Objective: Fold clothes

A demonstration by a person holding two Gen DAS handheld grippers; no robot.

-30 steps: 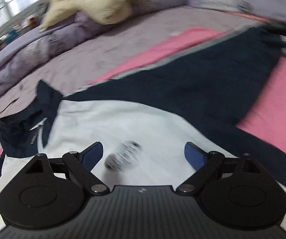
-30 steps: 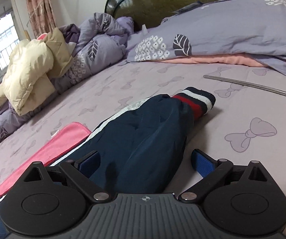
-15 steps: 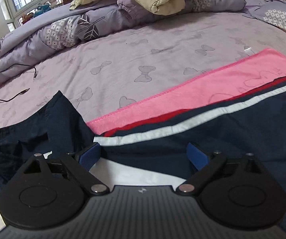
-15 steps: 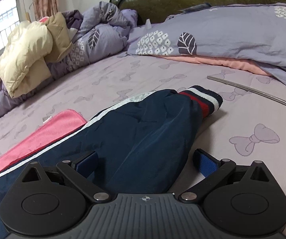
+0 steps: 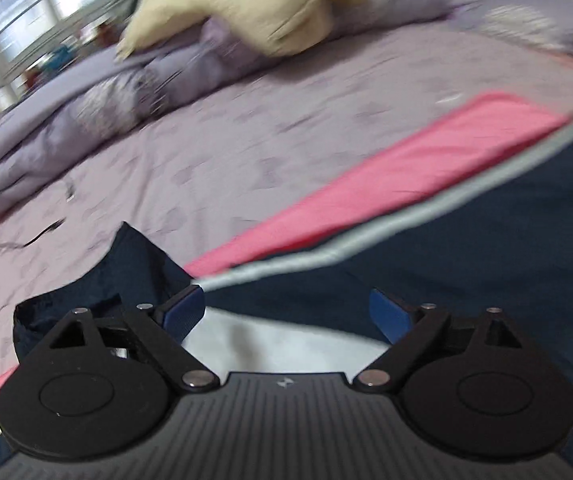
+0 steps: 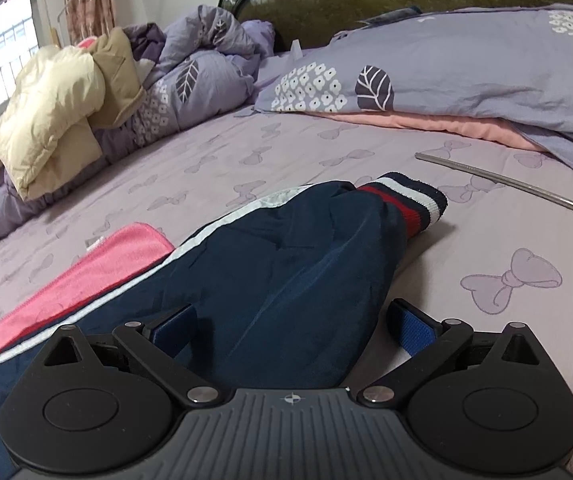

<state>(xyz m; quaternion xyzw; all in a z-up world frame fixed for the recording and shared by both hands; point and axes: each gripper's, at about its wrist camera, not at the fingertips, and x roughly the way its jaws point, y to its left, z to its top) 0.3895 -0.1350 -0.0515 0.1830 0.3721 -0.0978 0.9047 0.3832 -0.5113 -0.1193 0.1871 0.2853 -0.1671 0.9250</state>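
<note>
The bed sheet, lilac with a bow print, fills both views and carries everything else. A rumpled purple duvet lies heaped at ten to eleven o'clock in the right wrist view, with a cream padded coat resting on it; the same coat appears blurred at twelve o'clock in the left wrist view. A purple pillow with leaf and flower print sits at one to two o'clock, on top of a pink layer. The jacket, navy with a white stripe, lies spread flat on the sheet, its sleeve running toward twelve o'clock and ending in a red, white and navy ribbed cuff. In the left wrist view the jacket shows its navy collar at nine o'clock and a white panel at six o'clock. A pink towel lies beneath the jacket, showing along its far edge; it is seen at nine o'clock in the right wrist view. A thin metal rod lies on the sheet at three o'clock. The right gripper is spread wide, fingers either side of the sleeve and grasping nothing. The left gripper is likewise spread wide over the jacket near the collar, grasping nothing; this view is motion-blurred.
</note>
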